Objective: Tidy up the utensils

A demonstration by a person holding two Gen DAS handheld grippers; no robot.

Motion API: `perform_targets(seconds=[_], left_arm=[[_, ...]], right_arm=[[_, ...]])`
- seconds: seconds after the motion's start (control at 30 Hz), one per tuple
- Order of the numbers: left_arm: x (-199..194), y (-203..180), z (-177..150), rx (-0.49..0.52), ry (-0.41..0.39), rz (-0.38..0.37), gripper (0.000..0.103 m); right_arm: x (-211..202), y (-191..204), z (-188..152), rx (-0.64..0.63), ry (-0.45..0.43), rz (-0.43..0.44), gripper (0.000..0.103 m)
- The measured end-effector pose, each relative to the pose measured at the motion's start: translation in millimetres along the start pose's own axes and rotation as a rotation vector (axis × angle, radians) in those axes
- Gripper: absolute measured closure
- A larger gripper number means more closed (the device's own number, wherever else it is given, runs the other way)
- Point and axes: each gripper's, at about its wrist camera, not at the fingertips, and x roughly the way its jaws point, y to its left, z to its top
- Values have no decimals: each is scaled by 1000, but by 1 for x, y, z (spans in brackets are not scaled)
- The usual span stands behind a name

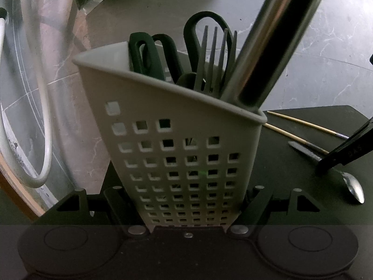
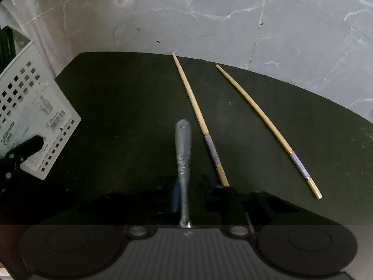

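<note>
Left wrist view: the left gripper (image 1: 186, 200) clamps the base of a white plastic utensil caddy (image 1: 177, 140), its two black fingers pressed against either side. The caddy is tilted, its wall pierced by a grid of square holes, its rim smooth and rounded. Inside stand black scissor-like loop handles (image 1: 149, 53), a grey fork (image 1: 215, 58) with four tines up, and a thick polished steel handle (image 1: 275, 39) leaning toward 1 o'clock. At 3 o'clock, on a dark matte mat (image 1: 291, 175), lie two bamboo chopsticks (image 1: 307, 122) and a metal spoon (image 1: 354, 186), whose handle sits between the black fingers of the right gripper (image 1: 326, 165). The floor (image 1: 314, 70) is grey marbled stone.

Right wrist view: the right gripper (image 2: 184, 200) is clenched on the spoon (image 2: 183, 144), whose textured silver handle points to 12 o'clock on the mat (image 2: 116, 116). The chopsticks (image 2: 193, 107) lie toward 1 and 2 o'clock, slim, tapered, pale wood with lilac bands edged in gold. The caddy (image 2: 35, 107) sits at 9 o'clock, labelled, with a left finger touching it.
</note>
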Motion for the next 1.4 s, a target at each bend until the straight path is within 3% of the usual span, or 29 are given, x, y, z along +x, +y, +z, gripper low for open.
perform_targets(seconds=[0.3,0.5,0.8,0.83,0.87,1.07,1.23,1.4], left_arm=[[1,1,0,4,-1,-6,26],[2,3,0,7,-5,-11,26],[4,9,0,16,-12,-34,26],[5,10,0,17,-13,-37,26],[5,11,0,19,-15,-40,26],[9,14,0,24,-22,-50,26],[10,14,-2,17,-27,-56,26],[9,16,-4,14,-28,-58,26]], right_arm=[[-6,-4,-4,48,-16,23,96],[-26,-3,-8,90,-82,26,96],[-85,-2,-24,155,-386,78,96],[-89,-2,-24,158,-413,78,96],[-94,-2,-22,161,-444,77,102],[-127,3,-1,117,-580,81,103],[-135,15,11,51,-601,78,103],[-116,16,6,77,-528,84,101]])
